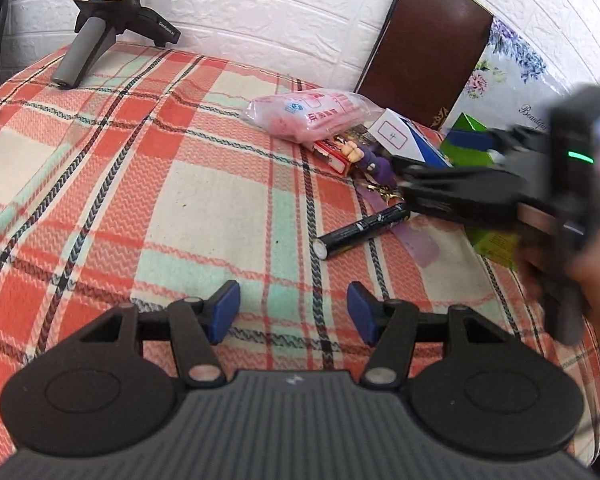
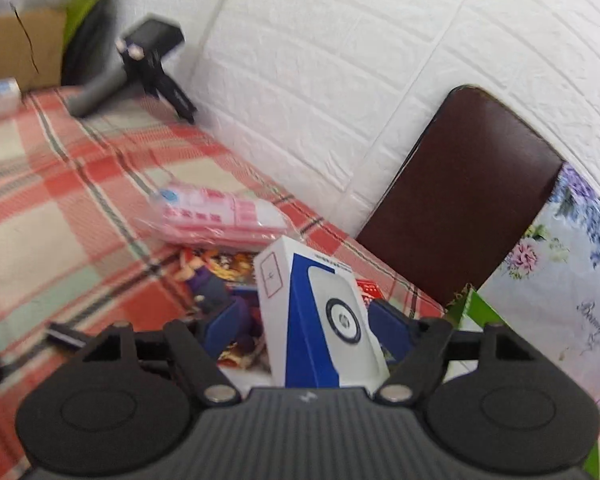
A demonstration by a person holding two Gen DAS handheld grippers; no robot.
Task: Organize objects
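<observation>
White-and-blue box (image 2: 320, 320): standing between the spread fingers of the right gripper (image 2: 306, 330), apparently not yet clamped; long axis tilted up toward the chair (image 2: 464, 200). Battery (image 1: 362, 230): lying near the box, pointing toward it. Left gripper (image 1: 294, 312): fingers released over the plaid tabletop (image 1: 140, 184).

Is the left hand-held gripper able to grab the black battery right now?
Probably yes. The left hand-held gripper is open, and only bare checked tablecloth lies between it and the black battery. The right hand-held gripper hovers just beyond the battery's far end.
</observation>
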